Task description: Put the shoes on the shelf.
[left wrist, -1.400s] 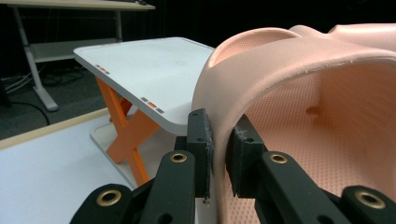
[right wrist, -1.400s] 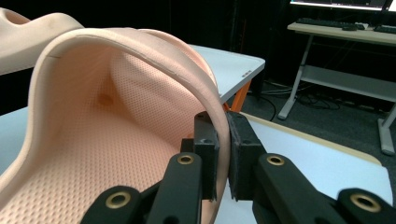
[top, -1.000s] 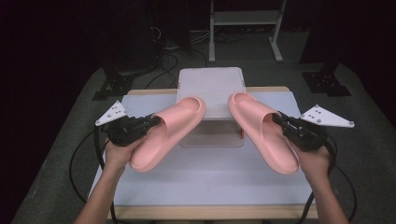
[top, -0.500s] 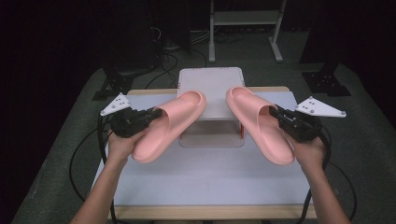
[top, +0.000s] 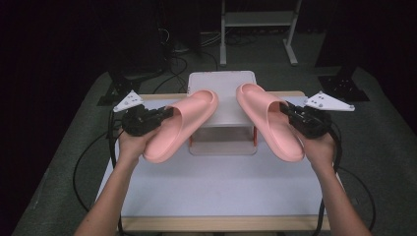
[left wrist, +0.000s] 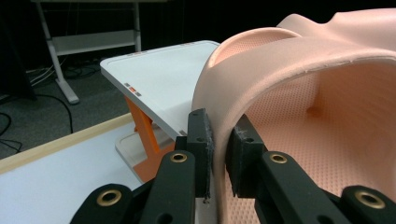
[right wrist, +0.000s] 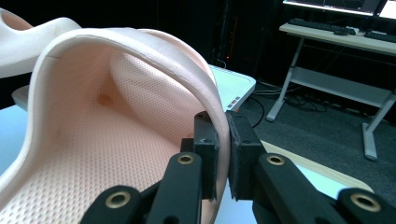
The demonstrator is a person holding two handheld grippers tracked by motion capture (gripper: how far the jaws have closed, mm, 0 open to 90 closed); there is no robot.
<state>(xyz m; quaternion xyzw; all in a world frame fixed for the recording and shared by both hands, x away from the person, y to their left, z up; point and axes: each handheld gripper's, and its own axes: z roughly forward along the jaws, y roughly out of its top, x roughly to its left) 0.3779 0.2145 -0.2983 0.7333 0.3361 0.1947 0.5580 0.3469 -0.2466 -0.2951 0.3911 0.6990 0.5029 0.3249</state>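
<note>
No writing legible. Left gripper [top: 164,114] clamped on left slipper's [top: 179,124] strap edge; right gripper [top: 286,109] clamped on right slipper [top: 268,120]. Both held above white stand [top: 223,83].

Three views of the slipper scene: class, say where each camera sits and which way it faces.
High view: above the table's near side, looking forward and down; forearms, both tongs.
Left gripper view: on the left tongs, facing the left slipper's strap.
Right gripper view: on the right tongs, facing the right slipper.
Shared: white rack.
</note>
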